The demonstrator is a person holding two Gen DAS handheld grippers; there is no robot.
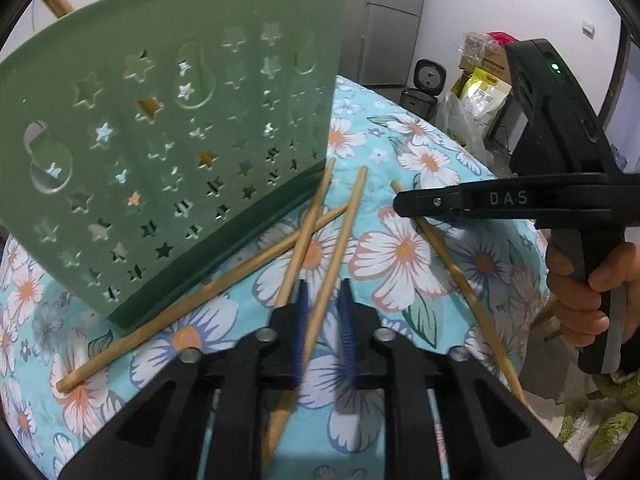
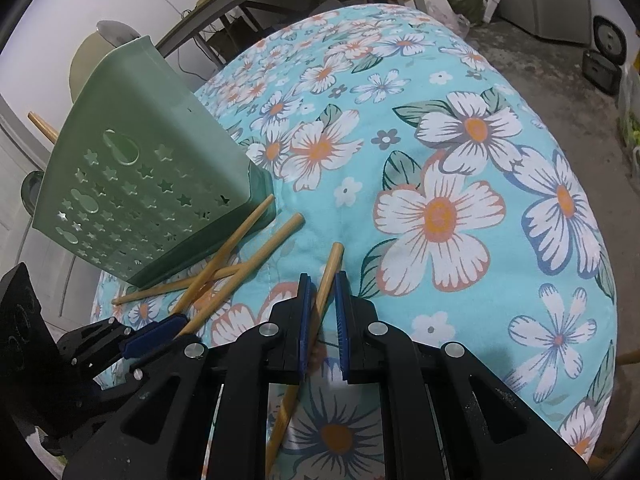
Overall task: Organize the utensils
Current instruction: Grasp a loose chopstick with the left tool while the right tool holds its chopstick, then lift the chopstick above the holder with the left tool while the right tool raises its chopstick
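Observation:
A green utensil holder (image 1: 160, 132) with star-shaped holes stands on the flowered cloth; it also shows in the right wrist view (image 2: 136, 184). Several wooden chopsticks lie crossed at its base (image 1: 304, 236). My left gripper (image 1: 324, 300) straddles one chopstick (image 1: 340, 240), its jaws slightly apart around it. My right gripper (image 2: 322, 300) straddles another chopstick (image 2: 330, 276), which shows as the rightmost one in the left wrist view (image 1: 452, 264); its blue pads are close beside the stick with a small gap. The right gripper's body also shows in the left wrist view (image 1: 404, 204).
The table is covered by a turquoise flowered cloth (image 2: 460, 160). A wooden handle (image 2: 42, 126) and a spoon (image 2: 116, 34) stick out of the holder. Bags and boxes (image 1: 480, 84) and black appliances (image 1: 424, 88) stand on the floor beyond the table.

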